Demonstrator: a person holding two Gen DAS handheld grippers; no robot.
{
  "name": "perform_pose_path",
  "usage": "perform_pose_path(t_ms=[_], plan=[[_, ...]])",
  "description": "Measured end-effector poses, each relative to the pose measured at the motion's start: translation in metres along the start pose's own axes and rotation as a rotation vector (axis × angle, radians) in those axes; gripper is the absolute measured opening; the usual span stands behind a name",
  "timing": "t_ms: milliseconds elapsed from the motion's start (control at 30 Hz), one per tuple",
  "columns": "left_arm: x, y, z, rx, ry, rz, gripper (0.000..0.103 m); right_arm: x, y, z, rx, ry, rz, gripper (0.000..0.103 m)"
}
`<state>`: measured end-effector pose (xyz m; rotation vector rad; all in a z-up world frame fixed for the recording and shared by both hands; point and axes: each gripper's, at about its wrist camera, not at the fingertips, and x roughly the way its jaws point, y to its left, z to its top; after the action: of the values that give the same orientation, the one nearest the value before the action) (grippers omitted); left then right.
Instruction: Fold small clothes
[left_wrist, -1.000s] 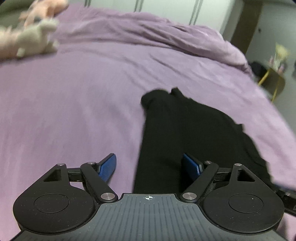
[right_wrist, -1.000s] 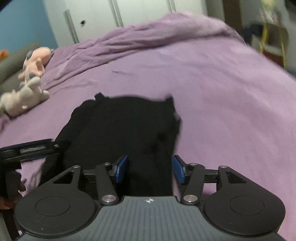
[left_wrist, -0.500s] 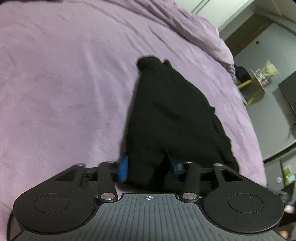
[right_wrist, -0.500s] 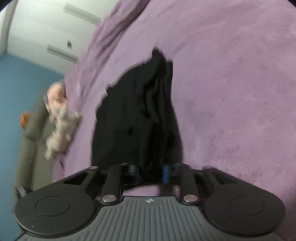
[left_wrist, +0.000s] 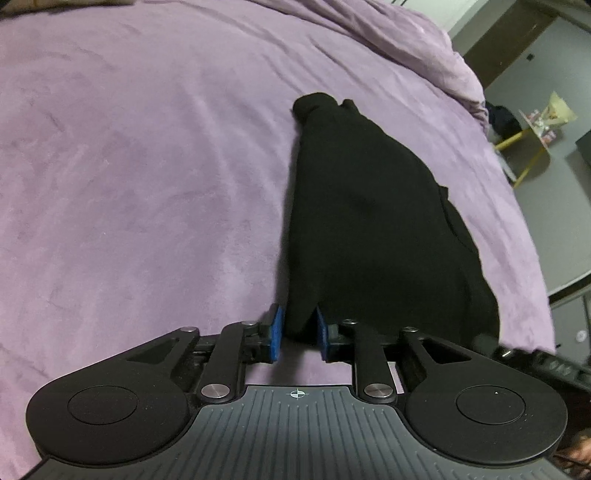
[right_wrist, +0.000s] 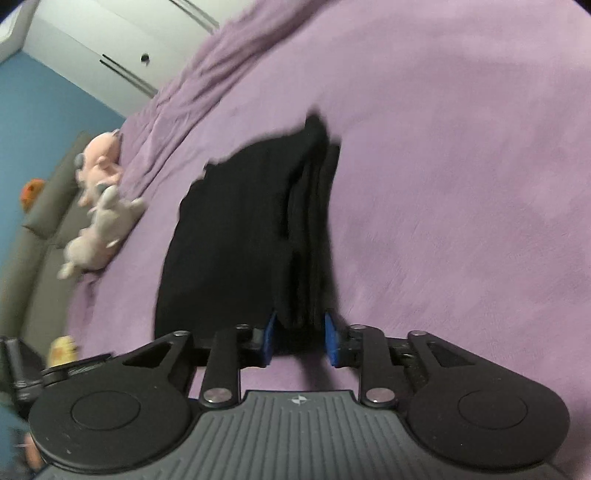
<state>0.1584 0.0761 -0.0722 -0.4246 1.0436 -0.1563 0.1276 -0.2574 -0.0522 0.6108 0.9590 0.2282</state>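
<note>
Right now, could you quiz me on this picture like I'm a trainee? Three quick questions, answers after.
1. True or false: both the left gripper and the right gripper are pinching the black garment.
2. What does the garment lie on? A) a wooden table B) a purple bedspread C) a tiled floor
3. Fill in: in the right wrist view, the plush toys lie to the ____ of the garment.

Key: 1 true; 2 B; 3 left.

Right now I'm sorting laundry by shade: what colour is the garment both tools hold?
Plain black garment, clearest in the left wrist view.
</note>
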Motion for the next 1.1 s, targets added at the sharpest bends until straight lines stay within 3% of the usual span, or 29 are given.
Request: perform_pose_path(t_ms=[100,233,500,633,767,1100], plan=[[0.000,-0.005,0.000,0.031,-0.003,0.025,0.027,-0.012,0.013,0.009,-0.061,-0.084,-0.087,0.036],[-0.001,-0.006,-0.001,0.040,-0.002,0.040,0.027,-0.008,0.040,0.019,-0.166,-0.145,-0.109,0.036],[-0.007,-0.012,-0.006,0.083,-0.014,0.090,0.037,0.044,0.076,-0.006,-0.301,0.015,-0.124,0.036],[-0.017,-0.014,-0.005,0.100,-0.058,0.104,0.038,0.045,0.082,-0.022,-0.375,0.014,-0.147,0.036],[-0.023,-0.019,-0.001,0.129,-0.118,0.091,0.041,0.040,0.074,-0.017,-0.332,0.031,-0.115,0.035],[-0.021,-0.014,-0.015,0.126,-0.069,-0.006,0.042,0.011,0.036,-0.027,-0.135,0.000,-0.092,0.034]])
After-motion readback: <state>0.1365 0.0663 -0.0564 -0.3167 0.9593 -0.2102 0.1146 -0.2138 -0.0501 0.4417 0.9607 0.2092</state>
